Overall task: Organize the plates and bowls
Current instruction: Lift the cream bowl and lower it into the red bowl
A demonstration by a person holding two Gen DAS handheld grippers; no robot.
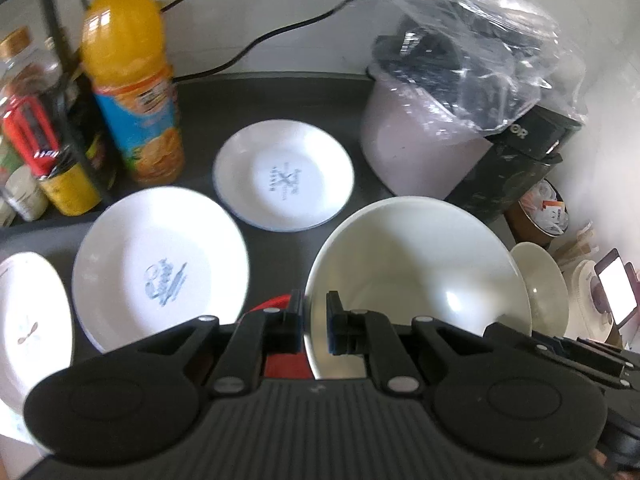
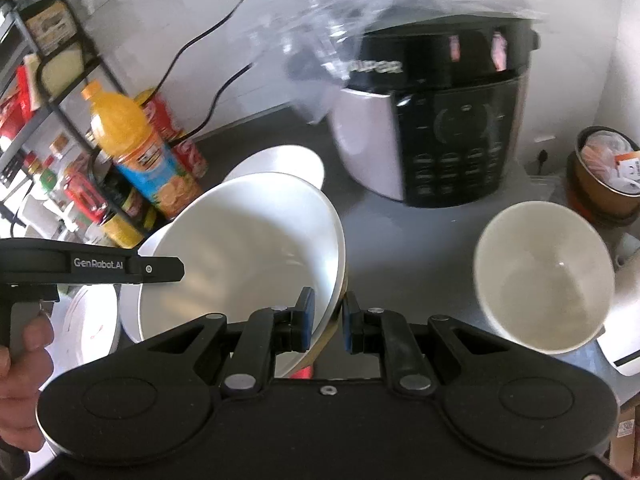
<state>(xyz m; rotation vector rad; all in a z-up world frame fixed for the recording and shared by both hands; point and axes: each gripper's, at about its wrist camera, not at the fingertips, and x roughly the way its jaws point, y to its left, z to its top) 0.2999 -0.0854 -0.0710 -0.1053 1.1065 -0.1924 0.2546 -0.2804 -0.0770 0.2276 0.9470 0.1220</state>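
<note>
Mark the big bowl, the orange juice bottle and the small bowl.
big bowl [image 2: 240, 248]: right wrist view, on its inner wall.
orange juice bottle [image 1: 132, 92]: left wrist view, on its body at the top of the label.
small bowl [image 2: 544, 280]: right wrist view, on its inside bottom.

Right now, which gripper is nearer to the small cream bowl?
Right. The right gripper, clamped on the rim of the large bowl, has the small cream bowl just to its right. The left gripper grips the opposite rim, with the large bowl in between.
</note>
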